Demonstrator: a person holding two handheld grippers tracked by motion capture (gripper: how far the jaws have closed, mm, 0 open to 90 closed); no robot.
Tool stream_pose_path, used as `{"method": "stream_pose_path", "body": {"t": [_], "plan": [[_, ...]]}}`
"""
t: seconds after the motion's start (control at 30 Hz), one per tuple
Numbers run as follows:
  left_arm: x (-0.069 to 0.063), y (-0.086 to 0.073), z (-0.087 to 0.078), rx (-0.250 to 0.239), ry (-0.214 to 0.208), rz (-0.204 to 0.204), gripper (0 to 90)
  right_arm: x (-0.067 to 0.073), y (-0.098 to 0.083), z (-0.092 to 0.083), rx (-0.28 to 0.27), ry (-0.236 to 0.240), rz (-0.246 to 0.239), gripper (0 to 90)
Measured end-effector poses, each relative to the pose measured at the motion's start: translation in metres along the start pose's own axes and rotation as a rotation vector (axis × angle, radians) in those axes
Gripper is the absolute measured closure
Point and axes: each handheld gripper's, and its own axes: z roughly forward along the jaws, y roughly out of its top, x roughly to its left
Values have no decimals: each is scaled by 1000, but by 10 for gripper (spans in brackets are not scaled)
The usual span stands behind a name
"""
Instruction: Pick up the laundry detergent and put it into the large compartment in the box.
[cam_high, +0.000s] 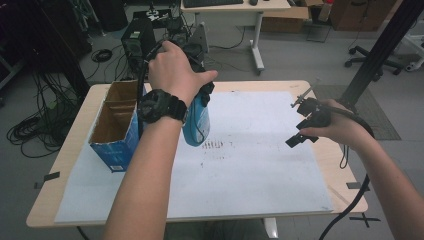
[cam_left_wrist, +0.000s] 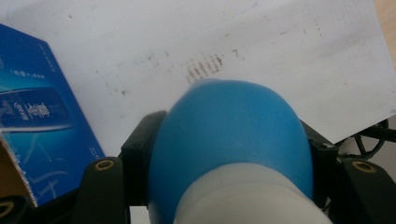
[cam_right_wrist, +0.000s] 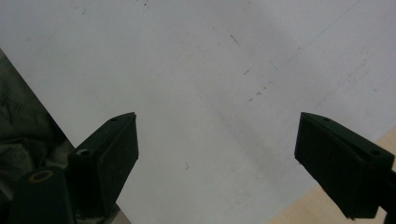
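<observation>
Table (cam_high: 320, 165): pale wooden top, largely covered by a white sheet (cam_high: 250, 165) bearing a patch of small dark marks (too smudged to read) near its centre.

Carton (cam_high: 114, 131): open-topped blue cardboard box with brown inner dividers, at 9 o'clock on the sheet; its printed side carries a dark band with pale lettering (cam_left_wrist: 32, 109), too small and blurred to read.

Bottle (cam_high: 196, 122): glossy blue rounded body with a white section at the end nearest the gripper, no label visible; held above the sheet, just beside the carton at its 3 o'clock.

Left gripper (cam_high: 200, 90): jaws clamped on either side of the bottle.

Right gripper (cam_high: 302, 125): at 3 o'clock on the sheet, jaws spread wide with nothing between them.
</observation>
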Motion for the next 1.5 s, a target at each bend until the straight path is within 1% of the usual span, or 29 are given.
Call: {"method": "stream_pose_path", "body": {"t": [0.1,0.17,0.3,0.43,0.53,0.6,0.77,0.9,0.97,1.07,1.1,1.2,1.27,1.3,1.37,1.4,1.47,1.5], "plan": [[2,0,-6,2,18,-1,381,1,1,0,0,0,0,138],[2,0,-8,2,20,-4,381,1,2,0,1,-1,0,138],[3,0,-11,1,19,-6,381,1,2,0,0,-1,-1,138],[6,1,-13,-11,11,-22,381,1,2,1,1,0,-1,138],[8,2,-14,-9,12,-25,381,1,2,1,1,0,4,138],[12,2,-15,-15,18,-39,381,1,2,1,1,0,4,139],[18,1,-16,-14,23,-50,381,-1,1,2,5,0,9,140],[24,0,-18,-16,25,-73,381,-2,2,3,8,-1,9,140],[25,0,-18,-16,26,-73,381,-2,2,3,8,-1,5,140],[31,0,-20,-22,28,-87,381,-2,2,4,11,1,4,140],[31,0,-20,-22,28,-87,381,-2,2,4,11,1,4,140],[39,-1,-24,-24,33,-103,382,-3,2,4,11,0,4,140],[41,-2,-25,-26,36,-103,381,-3,2,4,11,-1,6,140],[45,-3,-26,-30,38,-110,382,-3,2,4,10,0,7,140],[47,-3,-27,-33,38,-112,382,-4,2,4,8,1,6,140],[51,-4,-29,-34,39,-117,382,-4,2,5,11,1,9,140],[53,-5,-29,-38,39,-120,382,-4,2,6,14,1,8,140],[56,-6,-31,-36,41,-128,382,-5,2,6,14,0,10,140]]}}
